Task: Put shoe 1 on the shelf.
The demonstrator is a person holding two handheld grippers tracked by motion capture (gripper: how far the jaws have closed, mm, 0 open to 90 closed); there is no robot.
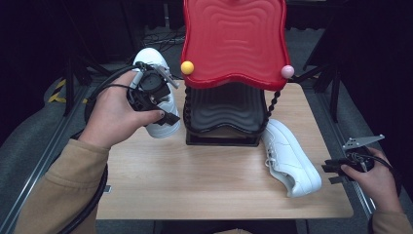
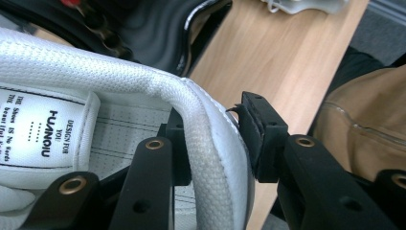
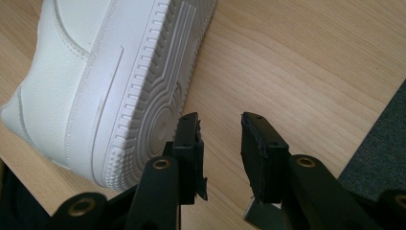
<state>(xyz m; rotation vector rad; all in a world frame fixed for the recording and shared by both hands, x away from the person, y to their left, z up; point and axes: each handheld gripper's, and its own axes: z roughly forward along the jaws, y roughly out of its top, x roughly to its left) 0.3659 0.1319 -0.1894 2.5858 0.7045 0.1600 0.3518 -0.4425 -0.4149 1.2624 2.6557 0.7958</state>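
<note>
A white sneaker (image 1: pixel 153 61) hangs above the table's left side, beside the shoe rack. My left gripper (image 1: pixel 165 109) is shut on its heel collar. In the left gripper view one jaw is inside the sneaker (image 2: pixel 119 91) and the other presses its outer wall, with the left gripper (image 2: pixel 215 120) straddling the padded rim. A second white sneaker (image 1: pixel 290 158) lies on its side at the table's right. My right gripper (image 1: pixel 331 173) hovers by the table's right edge. In the right gripper view the right gripper (image 3: pixel 221 124) is open over bare wood, just beside that sneaker's sole (image 3: pixel 148 96).
A shoe rack stands at the back centre of the wooden table (image 1: pixel 195 180), with a red wavy top shelf (image 1: pixel 234 39) and a black lower shelf (image 1: pixel 224 109). A yellow ball (image 1: pixel 187 67) and a pink ball (image 1: pixel 287 71) cap its corners. Cables trail from both grippers.
</note>
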